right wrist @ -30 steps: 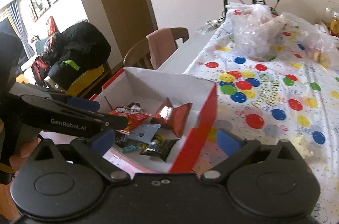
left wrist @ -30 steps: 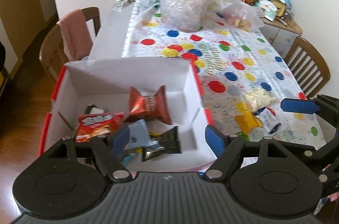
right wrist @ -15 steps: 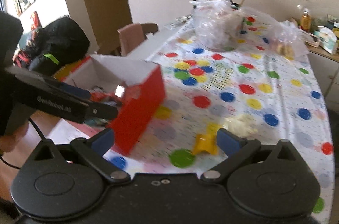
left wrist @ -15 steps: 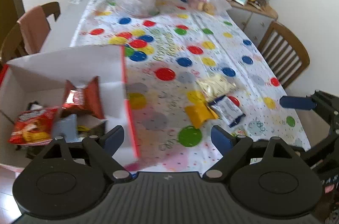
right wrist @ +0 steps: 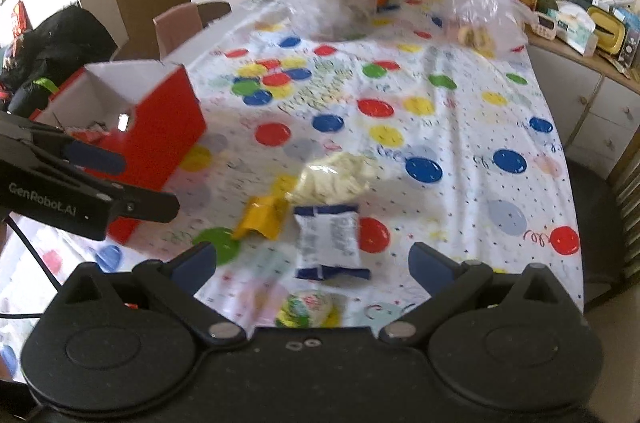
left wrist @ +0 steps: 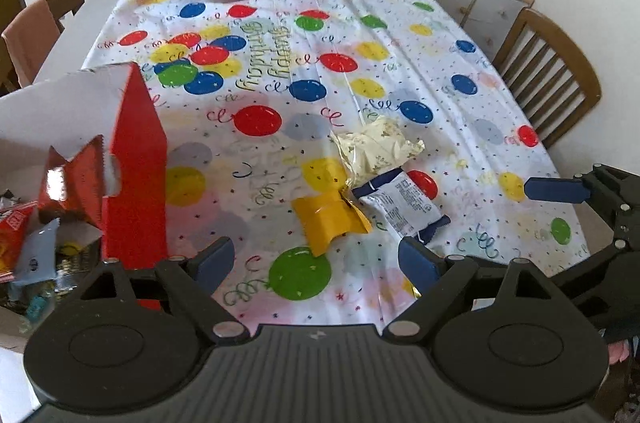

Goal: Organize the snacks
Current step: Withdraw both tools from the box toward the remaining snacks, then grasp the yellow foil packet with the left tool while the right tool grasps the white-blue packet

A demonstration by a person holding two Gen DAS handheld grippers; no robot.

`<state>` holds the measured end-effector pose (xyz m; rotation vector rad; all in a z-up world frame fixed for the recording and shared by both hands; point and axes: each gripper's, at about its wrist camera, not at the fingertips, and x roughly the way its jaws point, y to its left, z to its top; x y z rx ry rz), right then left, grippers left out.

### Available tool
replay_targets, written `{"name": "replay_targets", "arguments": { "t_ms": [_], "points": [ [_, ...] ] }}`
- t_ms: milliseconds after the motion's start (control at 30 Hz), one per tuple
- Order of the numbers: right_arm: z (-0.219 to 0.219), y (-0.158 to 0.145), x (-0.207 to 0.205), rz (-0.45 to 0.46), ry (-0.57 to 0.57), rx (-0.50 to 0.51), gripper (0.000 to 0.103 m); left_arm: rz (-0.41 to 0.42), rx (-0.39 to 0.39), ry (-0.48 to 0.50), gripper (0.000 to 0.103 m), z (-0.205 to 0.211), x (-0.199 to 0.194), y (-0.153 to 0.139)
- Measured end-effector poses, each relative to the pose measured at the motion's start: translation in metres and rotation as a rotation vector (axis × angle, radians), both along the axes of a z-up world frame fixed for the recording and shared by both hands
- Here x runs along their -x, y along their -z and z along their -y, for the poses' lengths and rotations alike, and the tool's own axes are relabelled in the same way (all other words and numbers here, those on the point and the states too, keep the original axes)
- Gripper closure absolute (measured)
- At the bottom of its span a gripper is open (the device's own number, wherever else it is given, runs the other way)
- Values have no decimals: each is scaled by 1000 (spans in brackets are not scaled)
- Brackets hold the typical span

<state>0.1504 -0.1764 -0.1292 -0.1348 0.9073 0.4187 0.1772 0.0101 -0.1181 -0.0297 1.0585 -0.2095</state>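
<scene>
Left gripper (left wrist: 316,261): jaws apart, empty, above yellow packet (left wrist: 328,219).
Right gripper (right wrist: 314,265): apart, empty, over white-and-blue packet (right wrist: 329,236) near table's front edge.
Handling: light, crinkly, slippery; pinch mid-body, likely.

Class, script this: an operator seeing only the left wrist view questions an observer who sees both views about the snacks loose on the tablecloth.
Operator: I see a yellow packet, a cream packet and a blue-and-white packet loose. Any more?
Observer: Yes. A round green-and-white snack, blurred, lies nearer the right gripper than the blue-and-white packet does.
Operator: Is the right gripper open?
Observer: Yes, its jaws stand wide, gripping nothing.
</scene>
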Motion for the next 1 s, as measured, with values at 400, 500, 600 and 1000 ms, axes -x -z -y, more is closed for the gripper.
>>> {"name": "replay_targets", "arguments": {
  "t_ms": [400,500,600,1000],
  "points": [
    [-3,41,-36,-85,-77,43,3,-99,-53,-83,14,25,-42,37],
    [-5,50,-44,-105,-88,50,4,-148,-44,-118,14,26,-54,48],
    [-9,57,-53,-121,-90,61,7,-173,-35,-142,17,27,-62,54],
    [-17,73,-70,-157,-111,67,24,-256,-9,-186,41,32,-81,73]
  ]
}}
